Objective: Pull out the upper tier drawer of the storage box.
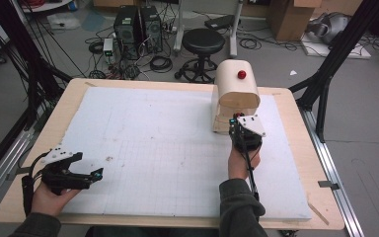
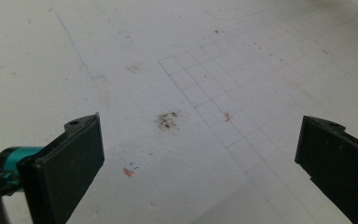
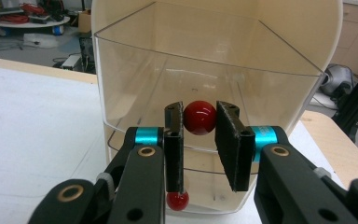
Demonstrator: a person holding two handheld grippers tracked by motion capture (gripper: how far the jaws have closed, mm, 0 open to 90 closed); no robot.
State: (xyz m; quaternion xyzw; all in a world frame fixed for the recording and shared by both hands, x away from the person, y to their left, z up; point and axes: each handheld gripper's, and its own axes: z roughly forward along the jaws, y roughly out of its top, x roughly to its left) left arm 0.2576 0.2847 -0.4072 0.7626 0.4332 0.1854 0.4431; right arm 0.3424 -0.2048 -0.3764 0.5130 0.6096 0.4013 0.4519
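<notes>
A cream box with a rounded top stands at the far right of the white mat. A red knob sits on its top. In the right gripper view the box has a clear front panel carrying a second red knob. My right gripper is shut on that knob, one pad on each side. A third red knob shows lower on the box front. The right gripper is up against the box front. My left gripper rests open near the front left of the mat, with nothing between the jaws of the left gripper.
The mat lies on a wooden table with bare edges all round. Small smudges mark the mat ahead of the left gripper. Beyond the table, on the floor, are a black stool, computer towers, cables and tripod legs.
</notes>
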